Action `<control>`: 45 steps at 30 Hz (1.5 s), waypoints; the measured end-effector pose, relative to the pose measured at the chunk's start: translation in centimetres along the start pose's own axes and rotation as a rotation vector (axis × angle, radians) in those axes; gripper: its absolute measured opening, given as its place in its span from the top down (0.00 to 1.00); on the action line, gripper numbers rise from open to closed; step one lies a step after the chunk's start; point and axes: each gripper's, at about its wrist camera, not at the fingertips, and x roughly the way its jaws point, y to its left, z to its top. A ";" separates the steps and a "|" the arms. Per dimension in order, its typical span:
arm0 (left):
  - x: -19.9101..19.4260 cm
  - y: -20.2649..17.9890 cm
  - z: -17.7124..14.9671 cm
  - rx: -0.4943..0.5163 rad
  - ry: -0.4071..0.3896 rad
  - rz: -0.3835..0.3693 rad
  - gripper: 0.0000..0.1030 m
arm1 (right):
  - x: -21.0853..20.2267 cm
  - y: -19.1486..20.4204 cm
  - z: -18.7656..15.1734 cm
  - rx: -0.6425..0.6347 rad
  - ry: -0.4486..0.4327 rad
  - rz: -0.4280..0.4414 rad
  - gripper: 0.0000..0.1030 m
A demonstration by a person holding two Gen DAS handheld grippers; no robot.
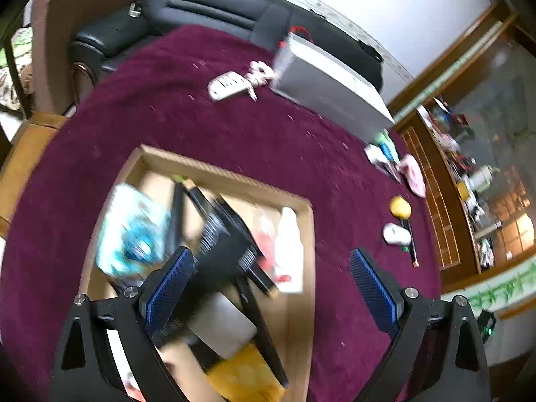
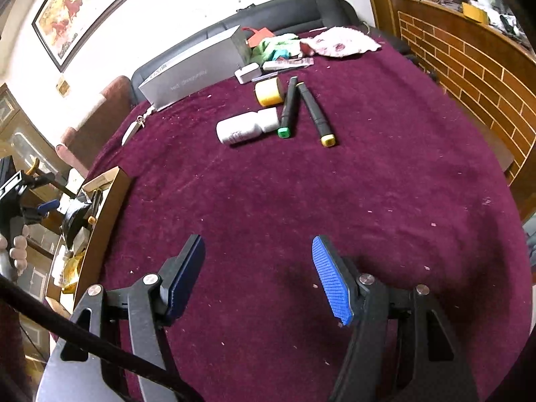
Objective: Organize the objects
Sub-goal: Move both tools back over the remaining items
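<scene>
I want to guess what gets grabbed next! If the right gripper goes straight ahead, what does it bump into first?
Probably the white bottle lying on its side. Bare purple tablecloth lies between the open right gripper and it. The green-capped marker sits right beside it, so depth makes this a guess.

White bottle (image 2: 246, 127) on its side beside yellow cylinder (image 2: 268, 91) and two black markers (image 2: 288, 109), cardboard box (image 1: 231, 181) cluttered.
</scene>
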 end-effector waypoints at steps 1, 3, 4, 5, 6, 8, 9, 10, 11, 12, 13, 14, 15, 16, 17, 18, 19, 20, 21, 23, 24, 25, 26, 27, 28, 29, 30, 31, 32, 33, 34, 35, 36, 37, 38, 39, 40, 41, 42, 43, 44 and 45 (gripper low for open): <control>0.5 -0.7 -0.7 0.022 0.022 -0.060 0.11 | -0.2 -0.3 -0.1 0.007 -0.003 -0.003 0.36; 1.6 -2.2 -2.1 0.090 0.062 -0.137 0.11 | -0.5 -1.0 -0.2 0.024 -0.006 -0.015 0.36; 2.2 -2.7 -2.2 0.104 0.065 -0.147 0.11 | -0.6 -1.5 -0.3 0.037 -0.005 -0.023 0.36; 3.0 -2.7 -2.1 0.099 0.074 -0.148 0.11 | -0.6 -1.9 -0.4 0.047 -0.002 -0.028 0.36; 4.0 -2.3 -1.5 0.068 0.082 -0.132 0.11 | -0.6 -2.4 -0.4 0.068 0.004 -0.030 0.36; 5.2 -1.0 -0.1 0.020 0.052 -0.066 0.11 | -0.9 -2.8 -0.4 0.091 0.002 -0.029 0.36; 5.5 0.0 0.8 0.001 0.022 -0.004 0.11 | -1.2 -2.8 -0.5 0.094 -0.003 -0.029 0.36; 5.4 0.9 1.4 -0.025 -0.001 0.046 0.11 | -1.7 -2.6 -0.5 0.088 -0.010 -0.032 0.36; 5.3 1.9 1.9 -0.064 -0.016 0.067 0.11 | -2.2 -2.4 -0.5 0.076 -0.017 -0.038 0.36; 4.8 2.6 2.1 -0.105 -0.025 0.051 0.11 | -2.9 -2.1 -0.5 0.064 -0.025 -0.045 0.36; 4.2 2.7 2.2 -0.126 -0.029 0.018 0.11 | -3.7 -1.8 -0.2 0.047 -0.035 -0.057 0.36; 3.3 2.5 2.2 -0.131 -0.035 -0.024 0.11 | -4.3 -1.6 0.0 0.035 -0.045 -0.066 0.36; 2.0 1.6 2.1 -0.110 -0.045 -0.062 0.11 | -5.1 -1.4 0.4 0.019 -0.059 -0.080 0.36; 0.8 0.6 1.9 -0.078 -0.053 -0.079 0.11 | -6.1 -1.0 1.1 0.000 -0.077 -0.094 0.36; -0.8 -0.8 1.7 -0.034 -0.067 -0.089 0.11 | -6.9 -0.7 1.6 -0.015 -0.091 -0.102 0.36; -2.7 -2.5 1.4 0.015 -0.084 -0.101 0.11 | -7.9 -0.2 2.3 -0.033 -0.110 -0.111 0.36; -4.2 -4.1 1.3 0.056 -0.097 -0.110 0.11 | -9.3 0.6 3.2 -0.056 -0.138 -0.120 0.36; -6.3 -6.2 1.4 0.105 -0.119 -0.116 0.11 | -10.9 1.5 4.3 -0.079 -0.167 -0.125 0.36; -8.6 -8.6 1.6 0.157 -0.155 -0.117 0.11 | -11.8 2.0 5.0 -0.094 -0.182 -0.123 0.36; -13.1 -12.9 2.5 0.241 -0.233 -0.113 0.11 | -15.5 3.9 7.5 -0.137 -0.240 -0.122 0.36; -15.6 -15.2 3.2 0.276 -0.284 -0.111 0.11 | -17.3 5.0 8.9 -0.161 -0.268 -0.134 0.36; -18.2 -16.9 3.7 0.299 -0.331 -0.111 0.11 | -19.5 6.4 10.7 -0.199 -0.300 -0.156 0.36; -20.6 -18.8 4.2 0.314 -0.382 -0.105 0.10 | -21.7 8.0 12.3 -0.239 -0.331 -0.184 0.36; -22.8 -20.7 4.8 0.326 -0.426 -0.094 0.10 | -23.2 9.1 13.5 -0.269 -0.353 -0.206 0.33; -24.5 -22.2 5.4 0.336 -0.460 -0.085 0.10 | -25.0 10.4 14.9 -0.305 -0.379 -0.234 0.31; -26.0 -23.8 5.9 0.350 -0.498 -0.073 0.10 | -26.4 11.4 16.0 -0.331 -0.400 -0.256 0.25; -27.0 -25.5 6.5 0.376 -0.532 -0.056 0.09 | -28.5 12.9 17.8 -0.362 -0.432 -0.280 0.22; -27.4 -26.9 7.1 0.403 -0.551 -0.041 0.09 | -29.8 13.8 19.1 -0.378 -0.457 -0.295 0.22; -27.3 -28.3 7.7 0.432 -0.558 -0.024 0.09 | -30.8 14.5 20.4 -0.386 -0.476 -0.311 0.21; -26.5 -29.4 8.2 0.458 -0.557 -0.018 0.09 | -31.4 14.9 21.7 -0.386 -0.485 -0.323 0.18; -25.5 -30.1 8.5 0.480 -0.548 -0.020 0.09 | -31.4 15.1 22.6 -0.381 -0.480 -0.323 0.17; -23.9 -30.8 8.6 0.510 -0.528 -0.026 0.09 | -31.0 15.1 23.5 -0.372 -0.460 -0.316 0.17; -21.6 -31.3 8.5 0.545 -0.492 -0.038 0.09 | -30.1 14.7 24.3 -0.355 -0.430 -0.305 0.17; -19.5 -31.6 8.1 0.574 -0.459 -0.054 0.09 | -28.4 13.7 24.9 -0.327 -0.398 -0.286 0.17; -16.7 -31.7 7.8 0.605 -0.426 -0.065 0.09 | -27.2 12.9 25.0 -0.313 -0.379 -0.269 0.17; -13.4 -31.3 7.3 0.630 -0.403 -0.057 0.09 | -25.1 11.8 24.8 -0.292 -0.342 -0.237 0.17; -10.6 -31.1 6.7 0.648 -0.382 -0.045 0.09 | -22.0 10.2 24.3 -0.267 -0.286 -0.200 0.17; -7.2 -30.5 6.2 0.672 -0.346 -0.035 0.09 | -19.6 9.0 23.6 -0.246 -0.244 -0.177 0.17; -3.7 -29.8 5.4 0.697 -0.305 -0.025 0.10 | -15.4 7.1 22.4 -0.214 -0.178 -0.152 0.18; -0.7 -29.3 4.7 0.717 -0.278 -0.008 0.11 | -12.8 5.9 21.5 -0.196 -0.144 -0.147 0.19; 2.4 -28.7 3.9 0.741 -0.258 0.018 0.12 | -10.3 4.7 20.5 -0.178 -0.116 -0.148 0.21; 5.4 -28.0 3.1 0.762 -0.226 0.027 0.14 | -6.9 3.2 19.0 -0.151 -0.078 -0.146 0.22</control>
